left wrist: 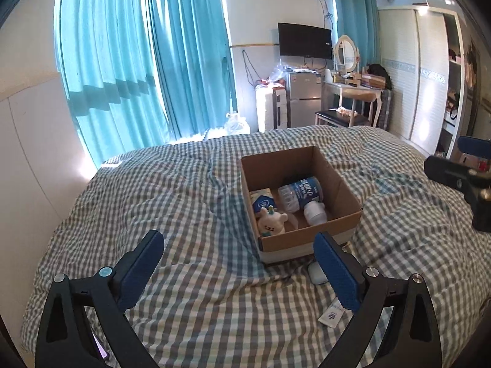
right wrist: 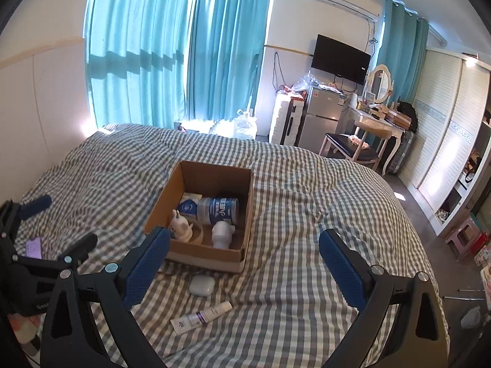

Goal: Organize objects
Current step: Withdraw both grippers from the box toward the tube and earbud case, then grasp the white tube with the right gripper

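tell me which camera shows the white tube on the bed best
The right wrist view: the white tube lies whole and unobstructed on the checked bedcover, below the cardboard box. In the left wrist view only its end shows; a gripper finger covers the rest.

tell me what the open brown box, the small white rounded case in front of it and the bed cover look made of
Open brown box: corrugated cardboard, matte, judging by its raw tan walls and thin cut edges. Small white rounded case: probably smooth hard plastic; it has a soft sheen and rounded corners. Grey-and-white checked bed cover: woven fabric, matte, creased and puffy, likely cotton or a blend.
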### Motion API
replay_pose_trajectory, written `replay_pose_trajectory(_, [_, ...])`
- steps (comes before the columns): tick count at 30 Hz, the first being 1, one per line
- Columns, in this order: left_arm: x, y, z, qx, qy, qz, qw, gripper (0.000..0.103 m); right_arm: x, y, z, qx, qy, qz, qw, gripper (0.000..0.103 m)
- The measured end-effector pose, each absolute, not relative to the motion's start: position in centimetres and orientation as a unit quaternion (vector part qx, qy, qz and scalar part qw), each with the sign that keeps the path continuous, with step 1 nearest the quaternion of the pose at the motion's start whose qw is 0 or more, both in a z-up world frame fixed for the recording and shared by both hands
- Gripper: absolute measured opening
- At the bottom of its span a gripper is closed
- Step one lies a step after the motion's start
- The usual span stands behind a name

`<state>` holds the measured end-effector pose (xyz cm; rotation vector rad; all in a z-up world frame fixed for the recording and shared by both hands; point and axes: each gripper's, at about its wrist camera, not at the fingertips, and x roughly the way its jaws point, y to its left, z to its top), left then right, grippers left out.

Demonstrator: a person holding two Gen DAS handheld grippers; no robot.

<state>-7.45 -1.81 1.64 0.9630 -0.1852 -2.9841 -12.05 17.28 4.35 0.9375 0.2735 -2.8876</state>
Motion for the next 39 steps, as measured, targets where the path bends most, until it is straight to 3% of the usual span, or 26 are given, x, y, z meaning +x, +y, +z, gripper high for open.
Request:
replay_pose_trajectory(22, [-10.6, -1.9, -8.6, 0.378, -0.060, -0.924, 0.011, 0.102, -14.8, 16.5, -14.2, 0.474, 0.089, -0.875, 0.043, 0.095])
replay_pose_trajectory(27, [-11.3, -2.2, -10.2, 0.396, -0.059, -0.916, 0.018, 0.102, -15.8, 15.3, -17.7, 0.514, 0.095, -0.851, 0.053, 0.080])
replay_pose_trajectory(34, [-12.1, -2.9, -11.6, 0.423, -0.044, -0.905, 0.015, 0.102, -17.6, 13.7, -21.1, 0.548, 0.104, -0.828, 0.060, 0.071])
replay_pose_trajectory(39, [-12.5, -2.8, -12.1, 0.435, -0.047, -0.899, 0.014, 0.102, -16.8, 13.7, -20.4, 0.531, 0.102, -0.837, 0.087, 0.036])
